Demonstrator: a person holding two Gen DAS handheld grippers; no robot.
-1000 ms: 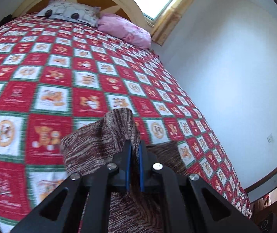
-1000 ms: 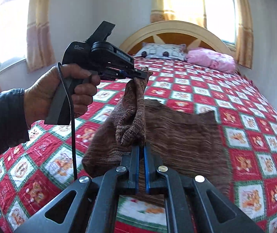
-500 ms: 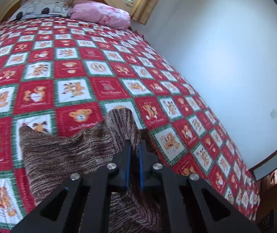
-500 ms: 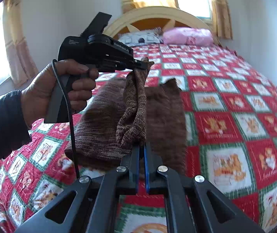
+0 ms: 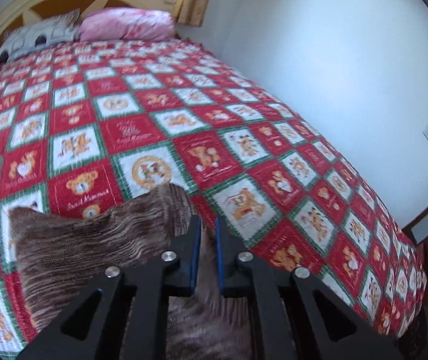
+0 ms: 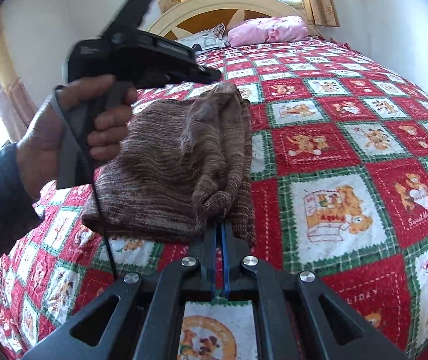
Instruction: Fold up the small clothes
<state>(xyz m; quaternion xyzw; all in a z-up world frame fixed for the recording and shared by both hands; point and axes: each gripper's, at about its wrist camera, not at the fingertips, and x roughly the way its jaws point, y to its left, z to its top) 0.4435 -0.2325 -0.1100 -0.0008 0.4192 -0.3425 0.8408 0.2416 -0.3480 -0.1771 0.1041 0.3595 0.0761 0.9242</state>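
**Both grippers clamped on one edge of the brown knit, poised over the bed**

The right gripper (image 6: 220, 234) was clenched on the near end of a bunched edge of the brown knit garment (image 6: 166, 162), its blue-lined fingers nearly meeting with cloth pinched between them. The left gripper (image 5: 205, 237) was likewise closed on the garment (image 5: 94, 240), with cloth between its fingers. In the right wrist view the left hand (image 6: 73, 138) held its tool further up the bed, its tip at the far end of that same bunched edge.

The held edge therefore ran away from the right gripper toward the headboard (image 6: 229, 3), roughly along the bed's length, with the right gripper at the near end and the left at the far end. The rest of the garment lay to the left of that line, doubled over and resting on the red patchwork quilt (image 6: 349, 156). Two pillows, a grey one (image 5: 37, 36) and a pink one (image 5: 127, 25), sat well away at the head of the bed.

Judging from this, the fold looked partly made: the lifted edge probably needed to be laid down flat, both grippers keeping it straight along its length so the layers would line up.
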